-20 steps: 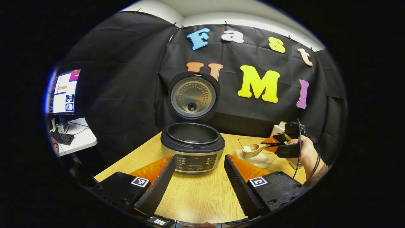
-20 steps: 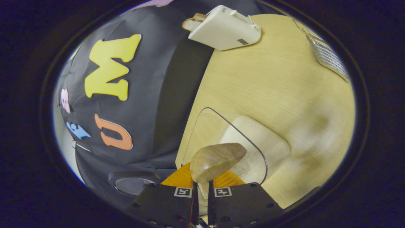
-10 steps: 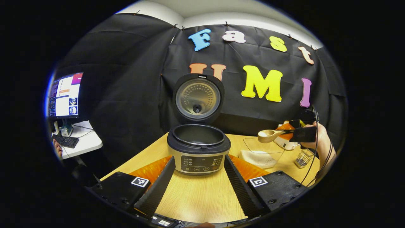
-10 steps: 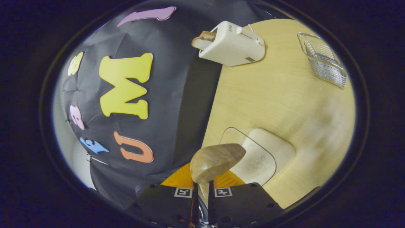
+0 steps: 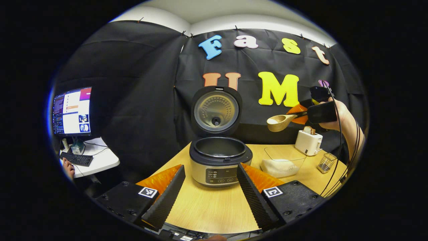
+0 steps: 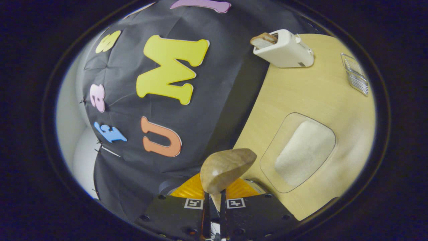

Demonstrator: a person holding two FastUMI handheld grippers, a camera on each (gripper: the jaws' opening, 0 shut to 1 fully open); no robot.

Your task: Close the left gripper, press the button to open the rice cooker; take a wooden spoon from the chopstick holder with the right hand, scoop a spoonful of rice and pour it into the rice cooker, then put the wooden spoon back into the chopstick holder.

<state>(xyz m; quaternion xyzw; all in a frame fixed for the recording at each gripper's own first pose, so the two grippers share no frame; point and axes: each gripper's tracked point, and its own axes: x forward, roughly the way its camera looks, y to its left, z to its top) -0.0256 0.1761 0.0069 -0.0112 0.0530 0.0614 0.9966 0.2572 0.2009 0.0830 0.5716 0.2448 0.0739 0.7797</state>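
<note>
The rice cooker stands on the wooden table with its lid raised upright and the inner pot exposed, so the button press counts as done. The left gripper hangs in front of the cooker with its two fingers spread wide apart, holding nothing. The wooden spoon is out of the chopstick holder and is clamped by its handle between the closed fingers of the right gripper, carried by a hand. In the left gripper view the spoon is held high, up and to the right of the cooker, above the clear rice container, with a small amount of white rice visible in the bowl. In the right gripper view the back of the spoon bowl sits directly ahead of the fingers, with the rice container lying below and the toaster farther off. Judged from this, the scoop is complete. Remaining: carry the spoon over the open pot, tip the rice in, then return the spoon to the holder near the right edge of the table.
</note>
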